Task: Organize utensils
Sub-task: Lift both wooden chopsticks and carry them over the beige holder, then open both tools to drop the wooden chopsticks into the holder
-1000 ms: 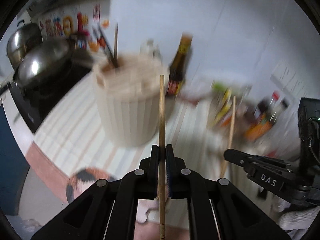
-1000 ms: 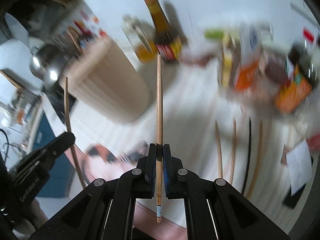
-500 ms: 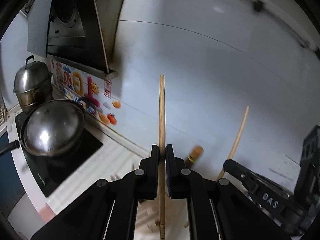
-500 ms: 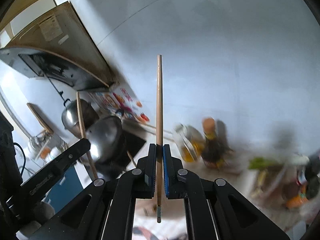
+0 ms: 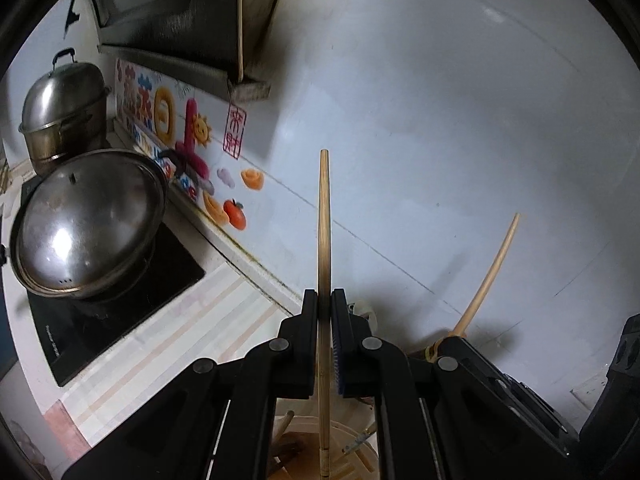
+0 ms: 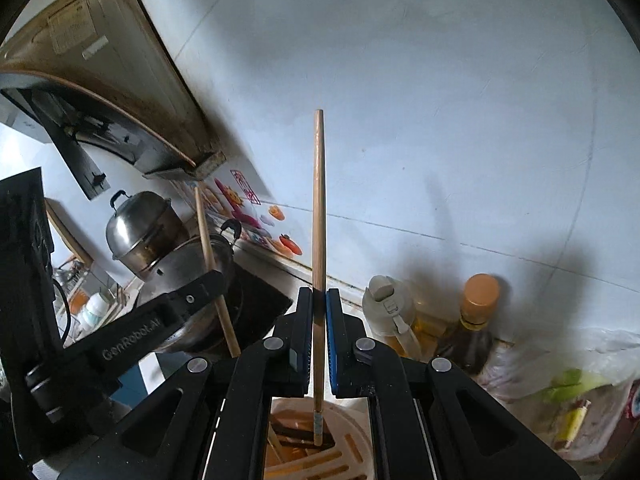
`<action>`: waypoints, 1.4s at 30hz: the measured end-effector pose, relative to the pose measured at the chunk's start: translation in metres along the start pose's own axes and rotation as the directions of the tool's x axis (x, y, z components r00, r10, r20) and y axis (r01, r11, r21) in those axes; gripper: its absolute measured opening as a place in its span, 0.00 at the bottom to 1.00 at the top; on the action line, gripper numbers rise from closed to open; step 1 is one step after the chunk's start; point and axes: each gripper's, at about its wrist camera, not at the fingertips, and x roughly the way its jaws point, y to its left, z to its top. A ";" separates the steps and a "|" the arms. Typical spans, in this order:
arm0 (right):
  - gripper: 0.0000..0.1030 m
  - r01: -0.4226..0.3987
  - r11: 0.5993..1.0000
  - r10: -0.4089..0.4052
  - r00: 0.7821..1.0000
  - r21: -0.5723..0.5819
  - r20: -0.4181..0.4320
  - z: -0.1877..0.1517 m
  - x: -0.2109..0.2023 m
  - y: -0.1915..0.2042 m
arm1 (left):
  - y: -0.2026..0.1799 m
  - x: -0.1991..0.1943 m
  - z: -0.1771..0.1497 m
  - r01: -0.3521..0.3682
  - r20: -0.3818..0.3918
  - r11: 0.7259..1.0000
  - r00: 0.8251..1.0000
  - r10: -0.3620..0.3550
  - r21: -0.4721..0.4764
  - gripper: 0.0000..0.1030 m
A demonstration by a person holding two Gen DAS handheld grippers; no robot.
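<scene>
My left gripper (image 5: 325, 300) is shut on a wooden chopstick (image 5: 324, 216) held upright, its lower end over the beige utensil holder (image 5: 352, 460). My right gripper (image 6: 319, 298) is shut on a second wooden chopstick (image 6: 319, 200), also upright, its lower tip just above the slotted top of the holder (image 6: 320, 456). Each gripper shows in the other's view: the right one (image 5: 460, 340) with its chopstick (image 5: 494, 268), the left one (image 6: 200, 292) with its chopstick (image 6: 210, 252).
A lidded wok (image 5: 88, 220) and a steel steamer pot (image 5: 60, 108) sit on the black hob (image 5: 120, 304) at left, under the range hood (image 5: 180, 20). An oil bottle (image 6: 390, 312), a dark sauce bottle (image 6: 474, 320) and plastic bags (image 6: 568, 392) stand at right by the wall.
Both grippers have tilted up from looking down at the counter to facing the wall, and moved over the holder. The chopsticks now stand upright above its top.
</scene>
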 end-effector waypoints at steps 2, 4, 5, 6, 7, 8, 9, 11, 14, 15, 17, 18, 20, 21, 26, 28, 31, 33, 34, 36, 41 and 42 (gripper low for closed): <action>0.06 -0.002 1.000 0.002 1.000 -0.007 -0.006 -0.005 0.004 -0.003 | 0.000 0.005 -0.004 -0.002 -0.010 1.000 1.000 0.002 0.006 0.04; 0.06 -0.009 1.000 0.009 1.000 -0.008 -0.012 -0.008 0.005 -0.005 | -0.001 0.007 -0.008 0.003 -0.019 1.000 1.000 -0.002 0.014 0.04; 0.06 -0.008 1.000 0.008 1.000 -0.012 -0.014 -0.009 0.006 -0.005 | -0.001 0.008 -0.009 0.000 -0.022 1.000 1.000 0.000 0.018 0.04; 0.06 -0.010 1.000 0.010 1.000 -0.014 -0.015 -0.012 0.006 -0.006 | -0.002 0.010 -0.011 0.000 -0.022 1.000 1.000 0.000 0.019 0.04; 0.06 -0.010 1.000 0.010 1.000 -0.017 -0.016 -0.013 0.005 -0.007 | -0.002 0.010 -0.011 0.000 -0.020 1.000 1.000 0.000 0.018 0.04; 0.06 -0.009 1.000 0.008 1.000 -0.019 -0.020 -0.015 0.005 -0.008 | -0.002 0.011 -0.011 0.003 -0.023 1.000 1.000 -0.003 0.016 0.04; 0.06 -0.012 1.000 0.011 1.000 -0.022 -0.024 -0.017 0.004 -0.008 | -0.003 0.011 -0.012 0.011 -0.026 1.000 1.000 -0.011 0.012 0.04; 0.06 -0.011 0.999 0.010 1.000 -0.030 -0.021 -0.020 0.001 -0.007 | -0.005 0.012 -0.012 0.010 -0.020 1.000 1.000 -0.009 0.012 0.04; 0.06 -0.010 0.999 0.009 1.000 -0.038 -0.020 -0.022 -0.003 -0.006 | -0.007 0.011 -0.010 0.005 -0.003 1.000 1.000 -0.005 0.017 0.04; 0.06 -0.010 0.999 0.009 1.000 -0.040 -0.018 -0.023 -0.004 -0.006 | -0.008 0.011 -0.010 0.001 0.002 1.000 1.000 -0.001 0.023 0.04; 0.06 -0.009 0.999 0.009 1.000 -0.041 -0.018 -0.023 -0.006 -0.006 | -0.010 0.012 -0.008 -0.006 0.017 1.000 1.000 0.005 0.029 0.04; 0.06 -0.010 0.999 0.009 1.000 -0.042 -0.019 -0.023 -0.007 -0.006 | -0.011 0.013 -0.008 -0.005 0.012 1.000 1.000 0.004 0.030 0.04; 0.06 -0.008 0.999 0.007 1.000 -0.051 -0.018 -0.025 -0.008 -0.006 | -0.012 0.015 -0.010 -0.010 0.007 0.999 1.000 0.010 0.039 0.04; 0.06 -0.010 0.998 0.009 1.000 -0.054 -0.021 -0.025 -0.008 -0.005 | -0.012 0.016 -0.012 -0.013 0.009 0.999 1.000 0.013 0.047 0.04; 0.06 -0.010 0.998 0.008 1.000 -0.063 -0.024 -0.027 -0.012 -0.006 | -0.008 0.015 -0.013 -0.012 0.001 0.999 1.000 0.012 0.036 0.04; 0.06 -0.011 0.998 0.010 1.000 -0.061 -0.024 -0.027 -0.013 -0.007 | -0.008 0.014 -0.012 -0.013 0.001 0.999 1.000 0.013 0.033 0.04; 0.06 -0.016 0.998 0.014 1.000 -0.059 -0.024 -0.027 -0.014 -0.006 | -0.008 0.014 -0.011 -0.015 0.008 0.999 1.000 0.015 0.038 0.04; 0.06 -0.017 0.998 0.015 1.000 -0.062 -0.026 -0.028 -0.014 -0.006 | -0.009 0.016 -0.012 -0.006 -0.002 0.999 1.000 0.006 0.038 0.04; 0.06 -0.016 0.998 0.014 1.000 -0.065 -0.027 -0.028 -0.015 -0.005 | -0.009 0.017 -0.013 -0.001 -0.011 0.999 1.000 0.001 0.036 0.04; 0.06 -0.016 0.997 0.014 0.999 -0.070 -0.029 -0.030 -0.017 -0.004 | -0.009 0.017 -0.018 0.013 -0.034 0.999 0.999 -0.012 0.032 0.04; 0.06 -0.011 0.997 0.008 0.999 -0.079 -0.037 -0.034 -0.022 -0.007 | -0.014 0.010 -0.030 0.038 -0.068 0.998 0.997 -0.034 0.050 0.04; 0.06 -0.011 0.997 0.008 0.999 -0.081 -0.037 -0.034 -0.024 -0.007 | -0.015 0.008 -0.032 0.044 -0.077 0.997 0.996 -0.039 0.059 0.04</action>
